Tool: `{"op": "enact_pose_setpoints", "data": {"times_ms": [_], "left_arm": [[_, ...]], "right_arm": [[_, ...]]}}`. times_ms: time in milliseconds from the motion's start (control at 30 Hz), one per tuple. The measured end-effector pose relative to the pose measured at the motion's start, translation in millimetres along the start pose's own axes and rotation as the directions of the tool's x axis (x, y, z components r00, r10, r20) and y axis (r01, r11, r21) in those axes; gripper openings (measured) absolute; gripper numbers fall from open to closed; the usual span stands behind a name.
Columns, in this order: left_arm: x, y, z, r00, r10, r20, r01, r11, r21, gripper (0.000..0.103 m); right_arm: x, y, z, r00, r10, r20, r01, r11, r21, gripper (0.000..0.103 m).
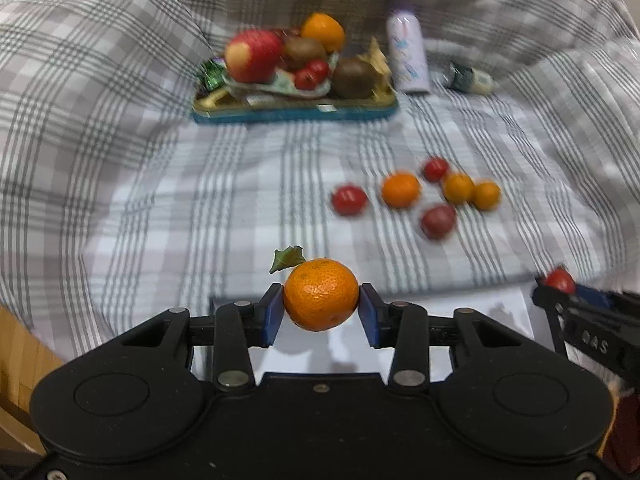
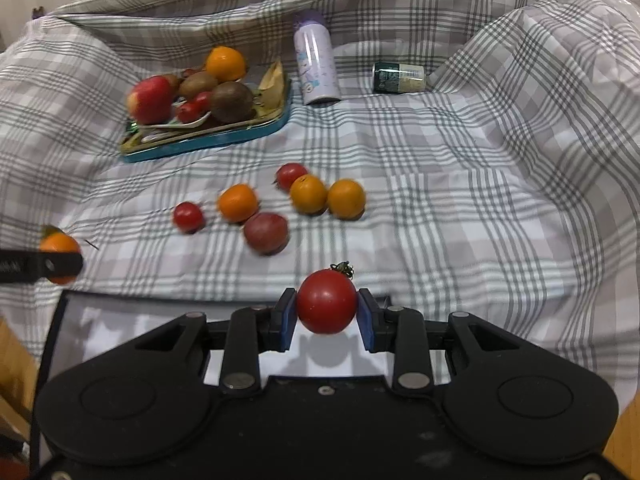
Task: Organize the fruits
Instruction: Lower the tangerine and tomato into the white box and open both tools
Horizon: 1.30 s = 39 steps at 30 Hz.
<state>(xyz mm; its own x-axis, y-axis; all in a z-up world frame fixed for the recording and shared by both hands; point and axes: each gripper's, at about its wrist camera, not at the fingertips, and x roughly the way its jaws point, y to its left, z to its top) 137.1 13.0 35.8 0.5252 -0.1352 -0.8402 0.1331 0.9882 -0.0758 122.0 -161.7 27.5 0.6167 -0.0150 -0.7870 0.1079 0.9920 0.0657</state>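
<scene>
My left gripper [image 1: 321, 307] is shut on a mandarin [image 1: 321, 294] with a green leaf, held above a white box [image 1: 500, 304] at the near edge. My right gripper [image 2: 326, 312] is shut on a red tomato [image 2: 326, 301] above the same white box [image 2: 120, 320]. Each gripper shows at the edge of the other's view: the right one [image 1: 560, 286] and the left one [image 2: 60, 258]. Several loose fruits lie on the checked cloth: oranges [image 2: 238, 202], tomatoes [image 2: 188, 216] and a dark red fruit [image 2: 266, 232]. A blue tray [image 2: 208, 146] holds an apple [image 2: 150, 100], kiwis and an orange.
A lilac can [image 2: 316, 60] stands right of the tray, and a dark green can [image 2: 398, 77] lies on its side further right. The checked cloth [image 2: 460, 200] rises in folds at the back and sides. Wood shows at the lower left corner [image 1: 20, 360].
</scene>
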Motion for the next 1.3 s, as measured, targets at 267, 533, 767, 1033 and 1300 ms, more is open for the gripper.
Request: {"op": "enact_pose_setpoints", "data": {"times_ms": [267, 533, 767, 1033, 1300], "left_arm": [[-6, -21, -51, 0.993, -0.04, -0.107, 0.044, 0.998, 0.035, 0.049], [2, -27, -81, 0.981, -0.059, -0.183, 0.06, 0.998, -0.002, 0.049], [4, -29, -84, 0.986, -0.018, -0.168, 0.02, 1.0, 0.011, 0.05], [6, -32, -86, 0.984, 0.012, -0.176, -0.007, 1.0, 0.026, 0.05], [1, -29, -83, 0.986, 0.021, -0.164, -0.022, 1.0, -0.002, 0.05]], "right_arm": [[-25, 9, -33, 0.999, 0.038, -0.023, -0.038, 0.999, -0.007, 0.034], [-36, 10, -62, 0.995, 0.052, -0.09, -0.054, 0.998, -0.015, 0.034], [-36, 11, -75, 0.99, 0.052, -0.13, -0.056, 0.998, -0.03, 0.034], [-34, 10, -79, 0.987, 0.049, -0.151, -0.055, 0.998, -0.038, 0.034], [-32, 13, -79, 0.986, 0.055, -0.156, -0.063, 0.997, -0.045, 0.034]]}}
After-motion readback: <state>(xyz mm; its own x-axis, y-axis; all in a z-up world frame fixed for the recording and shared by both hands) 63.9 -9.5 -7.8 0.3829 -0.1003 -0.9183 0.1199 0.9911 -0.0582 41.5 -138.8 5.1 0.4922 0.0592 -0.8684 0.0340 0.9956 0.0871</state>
